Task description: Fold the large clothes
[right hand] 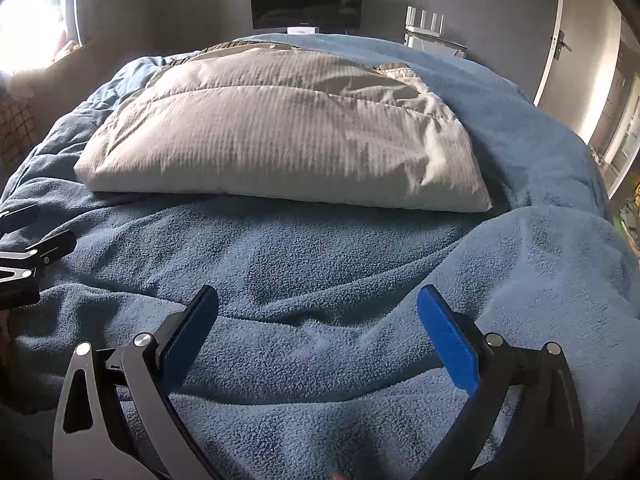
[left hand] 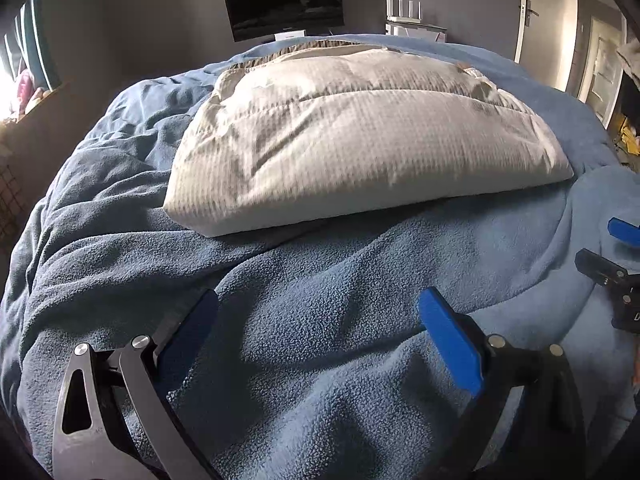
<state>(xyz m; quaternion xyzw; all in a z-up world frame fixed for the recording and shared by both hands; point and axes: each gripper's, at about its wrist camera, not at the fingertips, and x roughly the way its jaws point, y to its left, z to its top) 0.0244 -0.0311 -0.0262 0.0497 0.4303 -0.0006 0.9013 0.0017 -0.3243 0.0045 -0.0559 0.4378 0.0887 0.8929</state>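
Note:
A large blue fleece blanket [left hand: 320, 280] lies rumpled over the bed and also fills the right wrist view [right hand: 320, 264]. My left gripper [left hand: 318, 312] is open just above its near folds, with nothing between the blue pads. My right gripper [right hand: 318, 312] is open over the blanket too, empty. The right gripper shows at the right edge of the left wrist view [left hand: 612, 256], and the left gripper at the left edge of the right wrist view [right hand: 28, 256]. A fold of the blanket is turned over at the right [right hand: 560, 264].
A folded white striped duvet [left hand: 360, 136] rests on the blanket beyond both grippers, also in the right wrist view [right hand: 288, 140]. A dark monitor [left hand: 284, 4] and a white router [left hand: 404, 12] stand behind the bed. A door [left hand: 548, 20] is at right, a bright window [right hand: 28, 28] at left.

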